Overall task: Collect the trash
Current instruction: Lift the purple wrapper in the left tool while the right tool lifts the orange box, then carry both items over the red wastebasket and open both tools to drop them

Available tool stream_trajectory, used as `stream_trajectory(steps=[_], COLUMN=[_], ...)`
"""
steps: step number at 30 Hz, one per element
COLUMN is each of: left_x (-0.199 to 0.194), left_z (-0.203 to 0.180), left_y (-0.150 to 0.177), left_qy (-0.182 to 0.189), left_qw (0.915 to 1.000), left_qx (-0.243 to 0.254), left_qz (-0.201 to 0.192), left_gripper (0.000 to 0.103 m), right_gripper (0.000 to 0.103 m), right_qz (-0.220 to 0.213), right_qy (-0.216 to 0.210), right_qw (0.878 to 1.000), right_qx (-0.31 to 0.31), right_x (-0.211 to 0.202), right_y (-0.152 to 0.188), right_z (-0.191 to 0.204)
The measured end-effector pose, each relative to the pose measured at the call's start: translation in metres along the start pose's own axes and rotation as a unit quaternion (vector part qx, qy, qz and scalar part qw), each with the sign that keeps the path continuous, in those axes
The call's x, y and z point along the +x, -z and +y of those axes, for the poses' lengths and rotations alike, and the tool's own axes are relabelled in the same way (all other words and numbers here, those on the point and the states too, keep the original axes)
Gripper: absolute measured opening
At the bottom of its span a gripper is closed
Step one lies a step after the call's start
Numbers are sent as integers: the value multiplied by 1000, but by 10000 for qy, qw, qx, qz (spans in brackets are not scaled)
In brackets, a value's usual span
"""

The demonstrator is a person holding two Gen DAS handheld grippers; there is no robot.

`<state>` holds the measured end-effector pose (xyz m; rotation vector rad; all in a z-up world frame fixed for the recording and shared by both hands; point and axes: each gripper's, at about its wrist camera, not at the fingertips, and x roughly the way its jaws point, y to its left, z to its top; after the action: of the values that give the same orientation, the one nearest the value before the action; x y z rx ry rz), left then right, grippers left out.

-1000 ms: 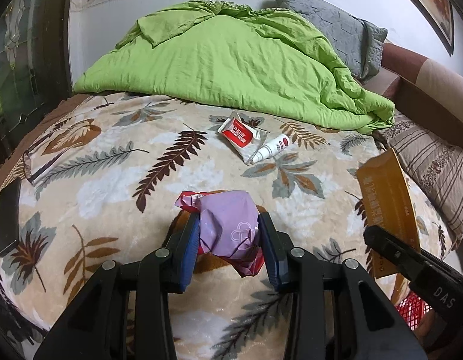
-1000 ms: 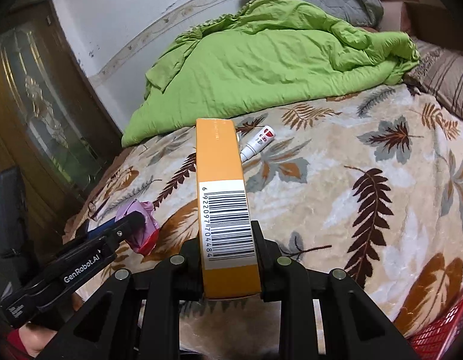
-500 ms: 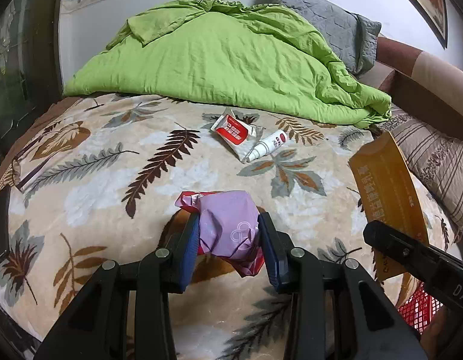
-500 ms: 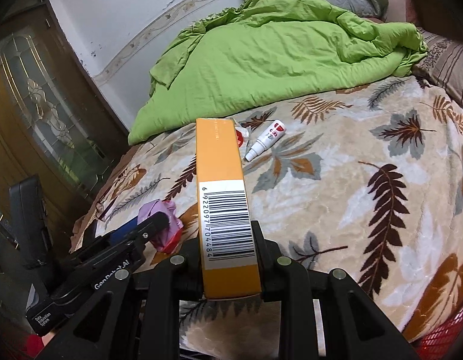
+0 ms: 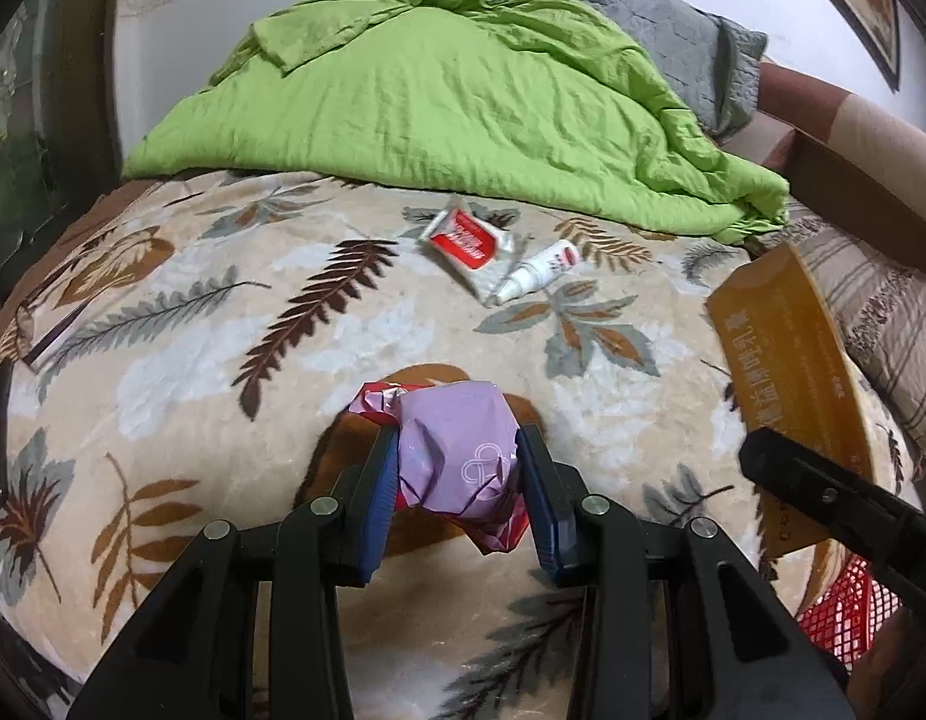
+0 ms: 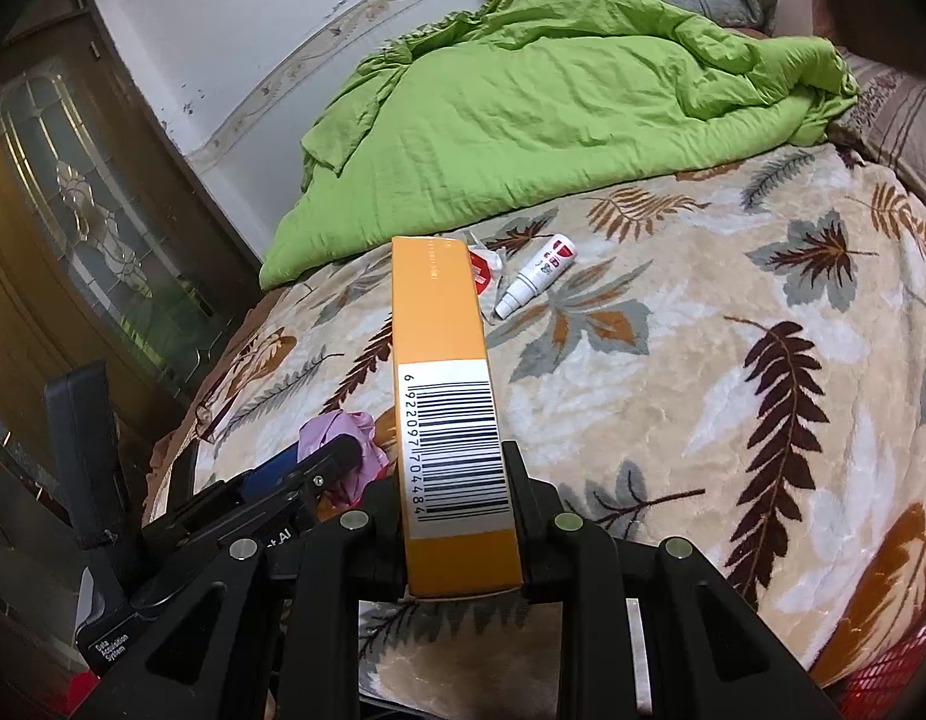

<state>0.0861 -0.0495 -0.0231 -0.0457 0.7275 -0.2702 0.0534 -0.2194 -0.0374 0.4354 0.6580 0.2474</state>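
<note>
A crumpled purple wrapper [image 5: 456,456], with a red-and-pink foil scrap bunched under and behind it, sits clamped between the blue pads [image 5: 381,495] of the left gripper [image 5: 456,480], raised a little above the leaf-patterned blanket [image 5: 180,360] that covers the bed. To its right, the right gripper [image 6: 456,516] is closed on the lower end of a long orange box [image 6: 444,360] — its narrow face with a white barcode label turned up toward the camera, its far end sticking out over the blanket. In the left wrist view the same box shows at the right edge, tilted, with pale lettering down its side. Further up the blanket lie two loose pieces of trash: a flat red-and-white sachet [image 5: 466,243] and, just beside it to the right, a small white bottle [image 5: 538,273] with red print, lying on its side with its nozzle toward the camera. Behind them a rumpled green quilt [image 5: 463,108] is heaped across the bed, a grey pillow [image 5: 673,42] behind it against the wall — and a red mesh basket [image 5: 847,606] peeks out at the lower right, below the bed's edge.
</note>
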Motion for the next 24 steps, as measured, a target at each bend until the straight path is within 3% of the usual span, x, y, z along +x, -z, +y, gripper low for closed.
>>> stream_trajectory(steps=[3, 8, 15, 20, 24], left_x=[-5, -17, -28, -48, -62], left_z=[-10, -41, -97, -160, -212], left_y=[0, 4, 3, 0, 8], left_qy=[223, 651, 1289, 2101, 2714], left_qw=[9996, 9962, 9857, 9656, 9432], left_qx=[189, 572, 1078, 1521, 1875], left_qz=[-26, -23, 96, 181, 398], left_gripper=[38, 38, 38, 38, 38], right_gripper=[27, 27, 27, 27, 27], right_qz=[-26, -216, -608, -792, -922], right_qy=[-51, 317, 989, 1551, 1931], right_qw=[9997, 9978, 9901, 9804, 9693], right_qx=[231, 535, 792, 919, 1210], right_x=[-8, -47, -141, -210, -258], right_y=[0, 1, 7, 22, 40], right_z=[-10, -44, -90, -117, -143])
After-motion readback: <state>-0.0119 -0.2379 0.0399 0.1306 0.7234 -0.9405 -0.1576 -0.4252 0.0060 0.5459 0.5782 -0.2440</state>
